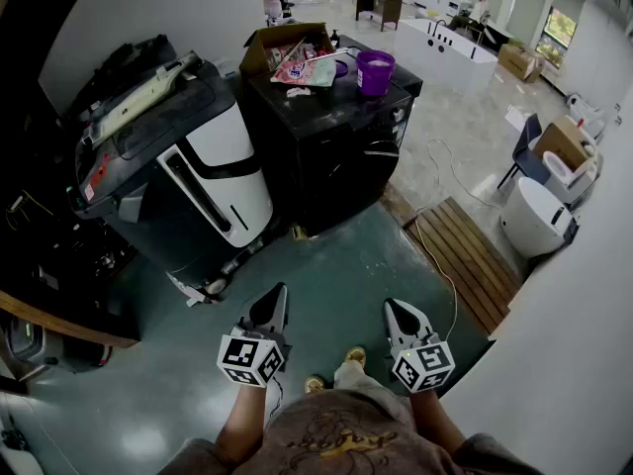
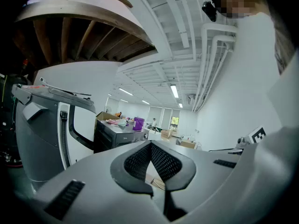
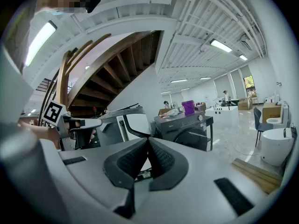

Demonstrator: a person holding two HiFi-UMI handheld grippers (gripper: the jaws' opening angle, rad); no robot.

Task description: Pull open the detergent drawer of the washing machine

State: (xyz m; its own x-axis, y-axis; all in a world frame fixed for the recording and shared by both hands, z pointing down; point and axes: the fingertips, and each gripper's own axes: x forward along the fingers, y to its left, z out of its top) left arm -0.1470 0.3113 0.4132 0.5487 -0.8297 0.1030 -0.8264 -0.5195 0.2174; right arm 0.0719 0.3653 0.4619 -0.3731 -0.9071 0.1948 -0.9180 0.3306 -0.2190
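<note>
both of your grippers sit low in the head view, out in front of you over the green floor (image 1: pixel 326 265) — left gripper (image 1: pixel 280 289) and right gripper (image 1: pixel 392 306) side by side, both well apart from the black washing machine (image 1: pixel 331 142). in the left gripper view the two pads meet at their tips with nothing between them, so that one is clenched and empty. same story in the right gripper view: pads pressed together, nothing held.

the washing machine stands ahead of you across the floor, its round door (image 1: pixel 374 161) turned toward the wooden platform (image 1: pixel 465 255), with a knob (image 1: pixel 399 115) near the top corner of the front. the detergent drawer — that's the hard bit. the front panel is dark and small in all three views, so you can't pick out the drawer's edges or tell whether it's in or out.

on top of the machine sit a purple bucket (image 1: pixel 375 71), an open cardboard box (image 1: pixel 282 43) and some packets (image 1: pixel 307 70); their print is too small to read. a grey and white appliance (image 1: pixel 213 166) stands just beside the washer, on the picture's left, its lower part lost in shadow. your arms and shirt are cut off by the bottom edge, and your shoes (image 1: pixel 354 356) show only as toe tips between the grippers.
</note>
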